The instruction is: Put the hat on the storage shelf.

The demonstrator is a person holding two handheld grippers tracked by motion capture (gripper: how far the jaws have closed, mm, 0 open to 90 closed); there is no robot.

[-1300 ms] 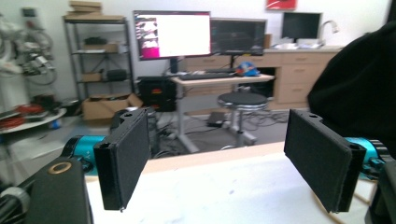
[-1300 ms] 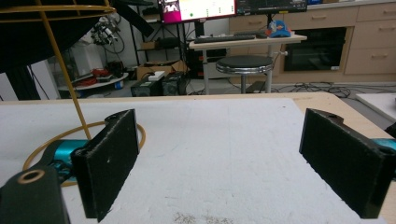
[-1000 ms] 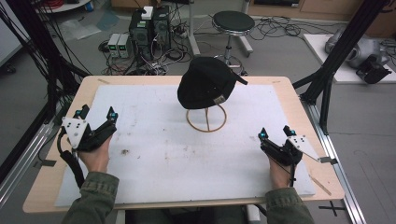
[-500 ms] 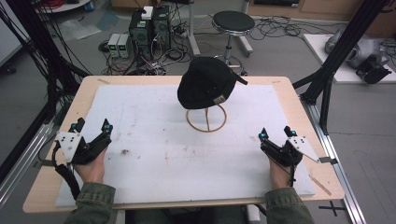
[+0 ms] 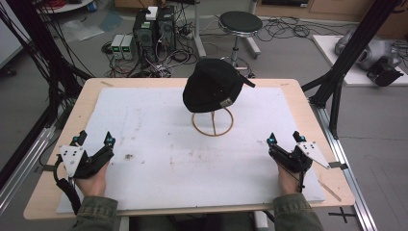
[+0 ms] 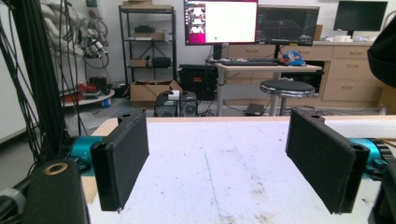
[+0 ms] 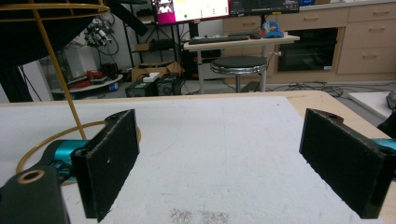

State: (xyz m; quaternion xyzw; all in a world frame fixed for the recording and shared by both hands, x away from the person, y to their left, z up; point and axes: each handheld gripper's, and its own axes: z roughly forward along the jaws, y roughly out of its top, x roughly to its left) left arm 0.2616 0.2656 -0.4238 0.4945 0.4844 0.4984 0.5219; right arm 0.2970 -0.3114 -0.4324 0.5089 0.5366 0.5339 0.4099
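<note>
A black cap [image 5: 212, 86] hangs on a yellow wire stand [image 5: 212, 123] at the middle back of the white mat [image 5: 159, 159]. My left gripper [image 5: 95, 138] rests low at the mat's front left, jaws wide open with nothing between them; the same open left gripper [image 6: 217, 161] faces bare mat. My right gripper [image 5: 284, 138] sits at the front right, also open and empty. In the right gripper view the right gripper [image 7: 219, 163] looks over the mat, with the yellow stand [image 7: 60, 70] and the cap's underside [image 7: 32, 32] at the upper left.
The mat lies on a wooden table [image 5: 308, 110] framed by black struts [image 5: 351, 53]. Beyond the far edge stand a stool [image 5: 239, 23], computer boxes [image 5: 151, 24] and cables. Dark specks mark the mat near its front.
My left gripper has pulled back toward the front left corner of the mat. The right gripper, cap and stand have stayed put.
</note>
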